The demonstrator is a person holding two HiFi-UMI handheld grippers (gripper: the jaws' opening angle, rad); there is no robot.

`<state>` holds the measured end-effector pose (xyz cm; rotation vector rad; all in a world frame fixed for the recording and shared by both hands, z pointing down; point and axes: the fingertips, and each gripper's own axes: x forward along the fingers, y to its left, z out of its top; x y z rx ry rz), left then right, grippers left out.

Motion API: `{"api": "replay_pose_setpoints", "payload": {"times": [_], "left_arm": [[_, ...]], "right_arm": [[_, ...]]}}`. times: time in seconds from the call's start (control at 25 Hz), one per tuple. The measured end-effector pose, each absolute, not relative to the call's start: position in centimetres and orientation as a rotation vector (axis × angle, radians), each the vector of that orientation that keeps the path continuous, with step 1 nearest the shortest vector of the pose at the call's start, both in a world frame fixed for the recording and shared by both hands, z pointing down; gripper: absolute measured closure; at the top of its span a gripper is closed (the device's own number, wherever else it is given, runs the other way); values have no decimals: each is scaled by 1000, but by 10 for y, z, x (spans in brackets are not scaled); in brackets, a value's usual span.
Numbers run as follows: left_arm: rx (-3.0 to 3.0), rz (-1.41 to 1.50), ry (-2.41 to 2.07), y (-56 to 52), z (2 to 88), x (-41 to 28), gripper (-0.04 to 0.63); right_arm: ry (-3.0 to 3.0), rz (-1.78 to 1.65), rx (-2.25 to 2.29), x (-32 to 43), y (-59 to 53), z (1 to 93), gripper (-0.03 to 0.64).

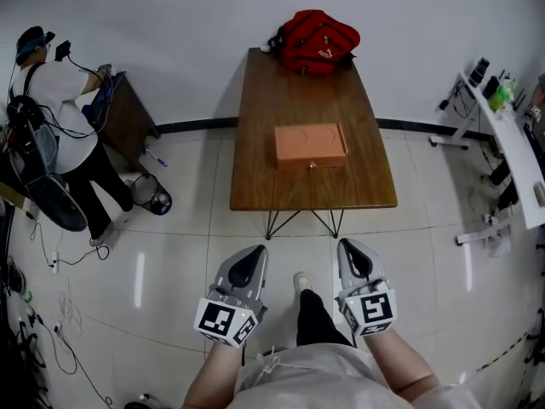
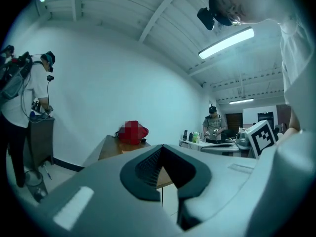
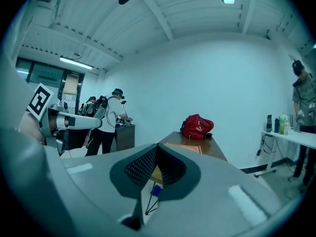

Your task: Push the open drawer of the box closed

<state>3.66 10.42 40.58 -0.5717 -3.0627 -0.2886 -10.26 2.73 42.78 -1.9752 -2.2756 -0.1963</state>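
Note:
An orange-brown box [image 1: 310, 143] lies on the near half of a long wooden table [image 1: 255, 177]. Its front face, with a small knob [image 1: 312, 166], is turned towards me; how far the drawer stands out I cannot tell. Both grippers hang over the floor, well short of the table. My left gripper [image 1: 258, 248] and right gripper [image 1: 345, 243] point at the table's front edge, each shut and holding nothing. The left gripper [image 2: 162, 147] has its jaws meeting at the tip. Past the right gripper [image 3: 158, 146] the box [image 3: 190, 148] lies flat on the tabletop.
A red bag [image 1: 317, 41] sits at the table's far end by the wall. To the left a person [image 1: 60, 100] stands at a dark cabinet [image 1: 128, 118], with a round bin [image 1: 153, 196] on the floor. A white bench [image 1: 511, 143] lines the right side.

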Motion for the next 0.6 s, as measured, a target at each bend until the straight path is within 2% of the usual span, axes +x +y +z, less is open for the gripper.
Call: {"api": "replay_pose_setpoints", "payload": {"times": [0.28, 0.6], "left_arm": [[-566, -219, -3054, 27, 391, 121, 589], [-529, -194, -3050, -41, 381, 189, 589]], "right_arm": [[-2337, -251, -2059, -8, -57, 405, 614], [-2353, -239, -2006, 58, -129, 392, 614]]}}
